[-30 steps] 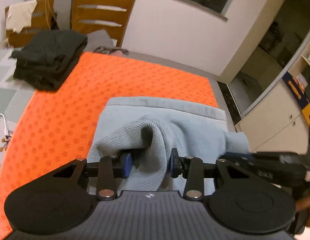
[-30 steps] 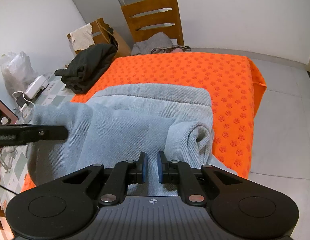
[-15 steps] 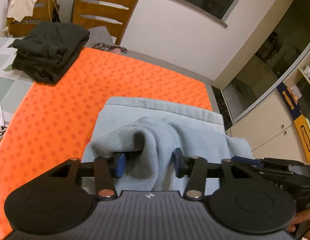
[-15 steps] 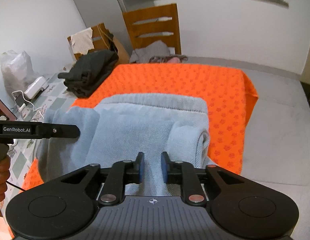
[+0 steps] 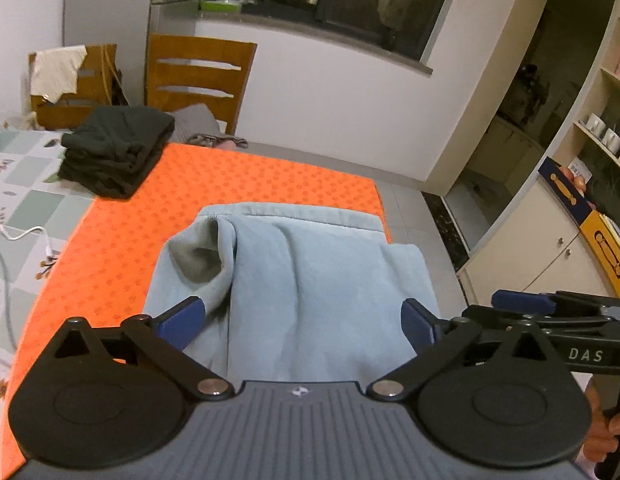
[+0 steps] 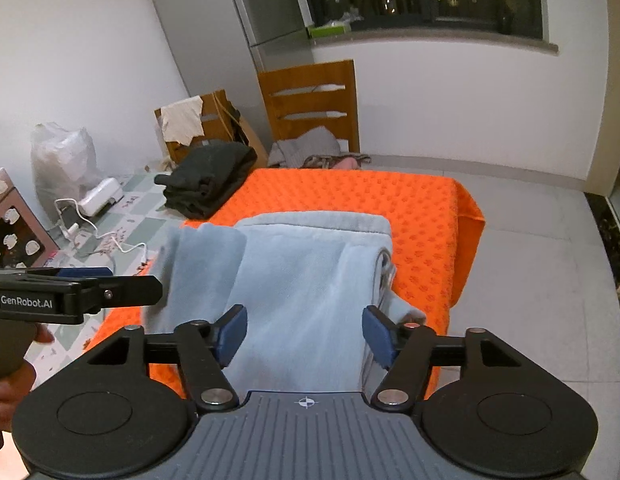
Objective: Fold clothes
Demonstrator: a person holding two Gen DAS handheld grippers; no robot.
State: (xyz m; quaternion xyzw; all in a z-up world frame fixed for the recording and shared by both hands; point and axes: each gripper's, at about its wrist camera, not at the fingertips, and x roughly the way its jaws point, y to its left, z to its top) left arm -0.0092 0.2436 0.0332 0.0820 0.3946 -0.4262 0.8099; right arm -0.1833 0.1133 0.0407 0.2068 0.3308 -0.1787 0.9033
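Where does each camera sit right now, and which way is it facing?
Left wrist: on the left tool, looking down over the light blue garment and orange mat; jaws open; right tool and fingers at right.
Right wrist: on the right tool, same aim; jaws open; left tool and hand at left.
Shared: garment, mat, folded dark clothes, wooden chair.
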